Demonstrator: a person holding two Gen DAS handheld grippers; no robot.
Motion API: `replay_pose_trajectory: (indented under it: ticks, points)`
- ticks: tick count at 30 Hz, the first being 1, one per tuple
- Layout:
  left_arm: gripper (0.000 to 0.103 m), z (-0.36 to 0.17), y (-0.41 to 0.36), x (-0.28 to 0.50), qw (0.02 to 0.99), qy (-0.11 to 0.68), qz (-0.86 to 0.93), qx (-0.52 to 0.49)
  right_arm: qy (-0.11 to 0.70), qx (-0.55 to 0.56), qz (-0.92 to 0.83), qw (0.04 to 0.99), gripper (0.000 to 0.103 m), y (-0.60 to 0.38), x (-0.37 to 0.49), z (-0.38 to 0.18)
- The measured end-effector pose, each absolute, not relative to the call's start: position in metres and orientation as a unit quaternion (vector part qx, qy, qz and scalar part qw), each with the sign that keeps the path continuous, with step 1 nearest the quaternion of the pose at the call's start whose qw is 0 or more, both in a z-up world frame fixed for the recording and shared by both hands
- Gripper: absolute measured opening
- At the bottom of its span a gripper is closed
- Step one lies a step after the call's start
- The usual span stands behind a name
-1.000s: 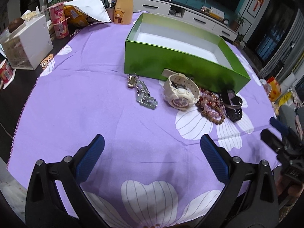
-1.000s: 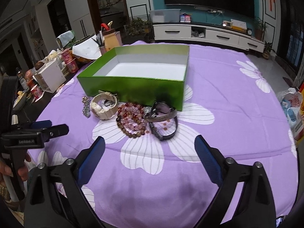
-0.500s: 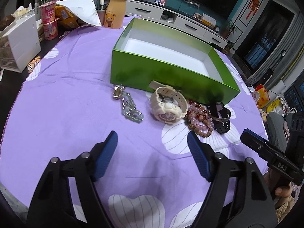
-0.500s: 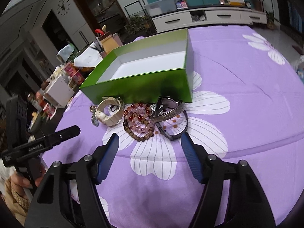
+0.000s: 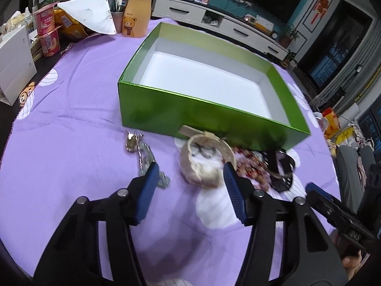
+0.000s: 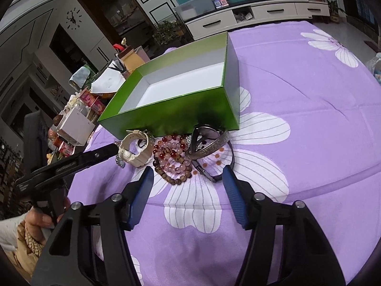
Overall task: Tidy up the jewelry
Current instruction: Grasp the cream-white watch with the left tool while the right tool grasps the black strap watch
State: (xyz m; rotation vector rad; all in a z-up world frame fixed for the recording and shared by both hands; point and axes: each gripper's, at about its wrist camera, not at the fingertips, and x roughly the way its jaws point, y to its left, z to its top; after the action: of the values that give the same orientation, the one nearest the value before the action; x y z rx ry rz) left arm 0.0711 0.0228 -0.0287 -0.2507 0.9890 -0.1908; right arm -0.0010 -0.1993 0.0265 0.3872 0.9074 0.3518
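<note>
Green box [image 5: 209, 116] stands just behind jewelry [image 6: 173, 157].

Black gripper [image 5: 189, 174], ribbed blue pads [image 5: 147, 191]

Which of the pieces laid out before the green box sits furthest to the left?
The silver chain. It lies alone, left of the cream watch; the beads, bangle and black watch cluster to the right.

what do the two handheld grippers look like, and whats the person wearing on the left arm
Both grippers are black plastic frames with silver bolts and ribbed blue pads on the fingers: left gripper, right gripper. The left one's side carries small white lettering. The left hand shows a white sleeve and a woven beaded bracelet.
</note>
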Motion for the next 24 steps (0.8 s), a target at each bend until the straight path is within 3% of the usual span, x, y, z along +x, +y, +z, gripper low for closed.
replay_pose_trajectory:
  ticks: [7, 15, 24]
  points:
    - [0.044, -0.035, 0.017, 0.096, 0.86, 0.496, -0.079, -0.095, 0.435, 0.196, 0.157, 0.865, 0.059, -0.204, 0.009, 0.025]
    - [0.008, -0.045, 0.01, 0.109, 0.845, 0.524, -0.083, -0.069, 0.437, 0.171, 0.157, 0.869, 0.049, -0.203, 0.011, 0.023]
    - [0.005, -0.042, 0.012, 0.099, 0.849, 0.515, -0.092, -0.072, 0.441, 0.012, 0.19, 0.877, 0.035, -0.175, 0.013, 0.019]
